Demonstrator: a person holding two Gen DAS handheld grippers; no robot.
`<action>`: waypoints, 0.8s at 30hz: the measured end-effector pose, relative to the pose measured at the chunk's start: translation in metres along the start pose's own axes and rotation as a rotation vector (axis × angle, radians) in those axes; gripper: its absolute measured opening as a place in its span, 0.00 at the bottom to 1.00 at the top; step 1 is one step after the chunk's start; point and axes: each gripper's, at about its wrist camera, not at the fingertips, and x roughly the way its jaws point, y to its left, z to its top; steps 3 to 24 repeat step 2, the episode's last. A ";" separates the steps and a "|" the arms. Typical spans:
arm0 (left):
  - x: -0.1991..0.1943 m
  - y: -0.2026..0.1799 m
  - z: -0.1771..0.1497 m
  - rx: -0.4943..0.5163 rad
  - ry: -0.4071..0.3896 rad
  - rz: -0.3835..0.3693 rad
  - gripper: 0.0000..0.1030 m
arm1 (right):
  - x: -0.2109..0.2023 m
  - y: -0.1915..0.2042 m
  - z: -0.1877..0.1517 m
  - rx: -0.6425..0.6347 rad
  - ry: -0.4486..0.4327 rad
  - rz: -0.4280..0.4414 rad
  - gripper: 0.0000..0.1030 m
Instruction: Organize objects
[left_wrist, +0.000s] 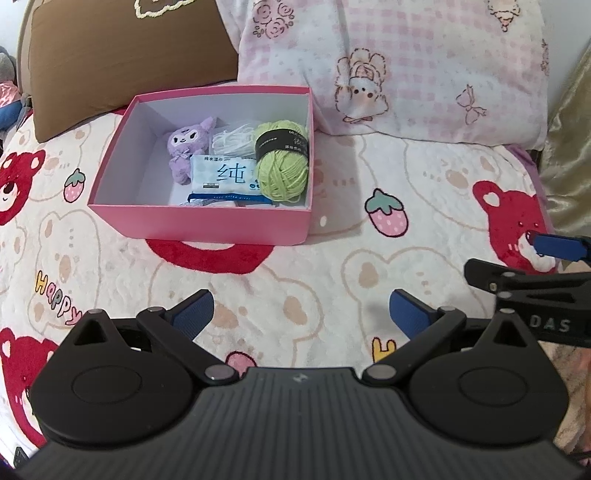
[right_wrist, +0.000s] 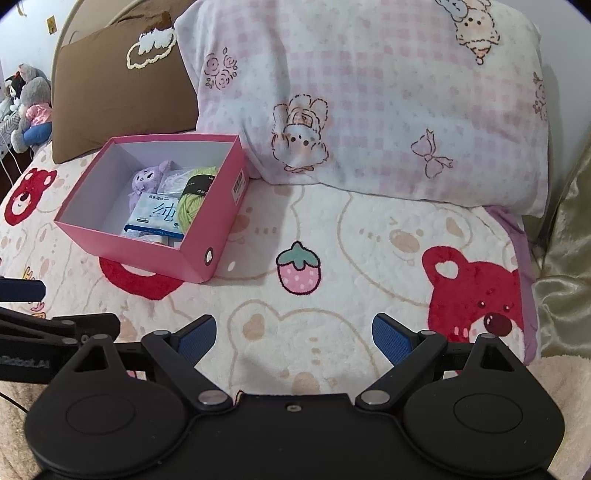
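A bed covered with a cream blanket (left_wrist: 332, 258) printed with red bears and pink strawberries fills both views. On it sits an open pink box (left_wrist: 207, 221), near a brown cushion (left_wrist: 122, 62) and a pink checked pillow (left_wrist: 424, 74) at the head of the bed. Inside the box, grouped toward its right side, are a purple plush toy (left_wrist: 186, 147), a white pack of wet wipes (left_wrist: 225, 176), a ball of light green yarn (left_wrist: 281, 162) with a dark label band, and a bundle of white cord (left_wrist: 232, 142) behind them. The left gripper (left_wrist: 301, 314) hovers over bare blanket in front of the box, its blue-padded jaws spread wide and holding nothing. The right gripper (right_wrist: 293, 332) sits just beside it, well clear of the box, its jaws likewise spread wide and empty. Stuffed toys (right_wrist: 29, 107) lie at the far left edge.
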 end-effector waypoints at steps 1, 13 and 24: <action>0.000 -0.001 0.000 0.001 -0.002 0.002 1.00 | 0.000 0.000 0.000 0.003 0.002 0.003 0.91; -0.001 -0.001 0.001 0.003 -0.002 0.005 1.00 | 0.001 0.000 0.000 0.005 0.005 0.009 0.91; -0.001 -0.001 0.001 0.003 -0.002 0.005 1.00 | 0.001 0.000 0.000 0.005 0.005 0.009 0.91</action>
